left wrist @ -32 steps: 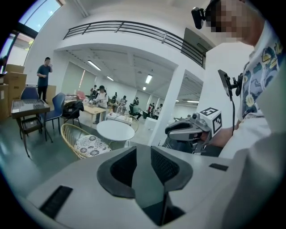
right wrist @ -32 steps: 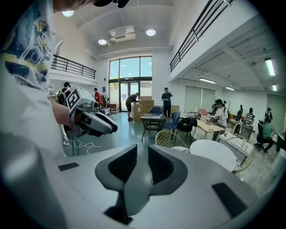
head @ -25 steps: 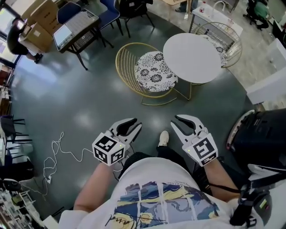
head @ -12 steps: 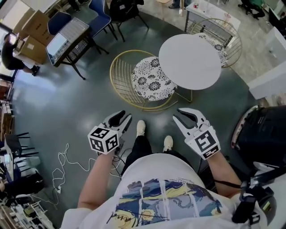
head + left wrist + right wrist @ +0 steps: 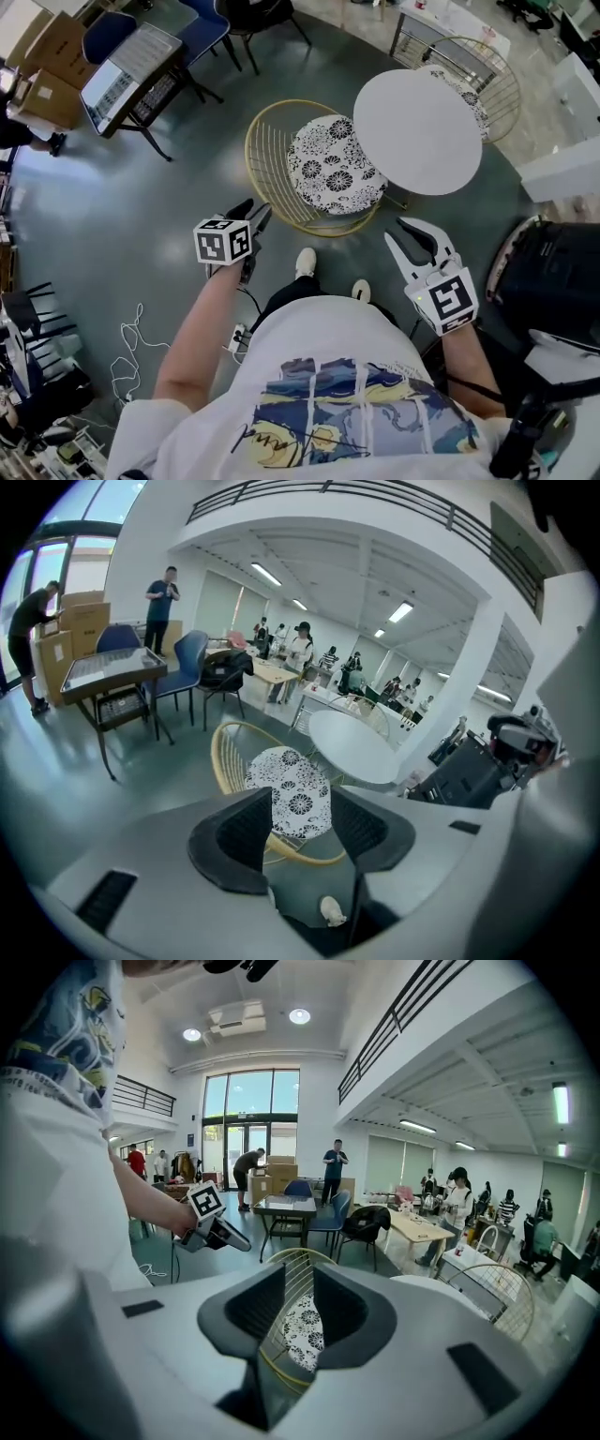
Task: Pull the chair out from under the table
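Note:
The chair (image 5: 333, 169) has a gold wire shell and a black-and-white flowered cushion. Its right side sits under the round white table (image 5: 417, 131). My left gripper (image 5: 255, 213) hovers just short of the chair's near-left rim; its jaws are opening with nothing between them. In the left gripper view the cushion (image 5: 292, 794) shows between the left gripper's (image 5: 300, 829) jaws, with the table (image 5: 354, 747) behind. My right gripper (image 5: 411, 234) stands open and holds nothing, nearer me, below the table's edge. In the right gripper view, the chair's wire back (image 5: 292, 1283) and the left gripper (image 5: 214, 1227) lie ahead of the right gripper (image 5: 298, 1309).
A second wire chair (image 5: 483, 80) stands behind the table. A dark desk (image 5: 131, 66) with blue chairs and cardboard boxes is at the far left. A white cable (image 5: 131, 342) lies on the floor at left. A black bulky object (image 5: 553, 281) stands at right. People stand in the background.
My left gripper has moved forward and down to the chair's rim and its jaws have spread. The right gripper has shifted a little to the right. The person has stepped closer.

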### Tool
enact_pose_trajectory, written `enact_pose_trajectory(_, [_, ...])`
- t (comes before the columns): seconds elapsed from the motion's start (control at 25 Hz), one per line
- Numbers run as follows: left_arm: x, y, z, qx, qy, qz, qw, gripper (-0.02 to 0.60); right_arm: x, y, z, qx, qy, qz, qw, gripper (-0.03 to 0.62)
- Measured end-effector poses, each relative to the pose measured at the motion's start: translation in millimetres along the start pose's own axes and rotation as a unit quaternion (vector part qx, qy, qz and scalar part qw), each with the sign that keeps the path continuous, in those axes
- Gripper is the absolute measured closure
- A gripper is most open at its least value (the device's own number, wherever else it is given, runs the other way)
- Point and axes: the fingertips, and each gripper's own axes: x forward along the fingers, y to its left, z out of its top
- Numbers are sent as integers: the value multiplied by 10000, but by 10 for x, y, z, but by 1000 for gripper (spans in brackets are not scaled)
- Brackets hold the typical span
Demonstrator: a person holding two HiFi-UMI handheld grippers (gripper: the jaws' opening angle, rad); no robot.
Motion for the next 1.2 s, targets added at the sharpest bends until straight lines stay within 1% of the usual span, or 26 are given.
enact_pose_trajectory(0.08, [172,329,26,-249,113,73,9996,400,180,-19,42,59,46,-134,9999,517])
enact_pose_trajectory(0.2, [477,643,2,-677,286,33,9973,400,340,-36,81,192,13,-251,9995,517])
enact_pose_trajectory(0.36, [833,990,-116,-962,641,79,9933,400,419,-14,51,328,160,-567,9977,517])
enact_pose_trajectory(0.52, [1089,1278,-199,-1520,844,61,9848,400,435,22,-3,488,370,-821,9947,517])
enact_pose_trajectory(0.56, [1148,1318,-206,-1607,878,50,9831,400,439,18,-24,515,419,-876,9939,517])
enact_pose_trajectory(0.8, [1407,1446,-217,-1724,1105,94,9788,400,464,1,-87,675,574,-1124,9897,517])
enact_pose_trajectory(0.96, [1525,1489,-275,-1820,1237,163,9754,400,450,25,-121,725,620,-1167,9886,519])
enact_pose_trajectory(1.2, [1713,1538,-279,-2046,1382,145,9689,402,496,-3,-145,837,706,-1162,9872,519])
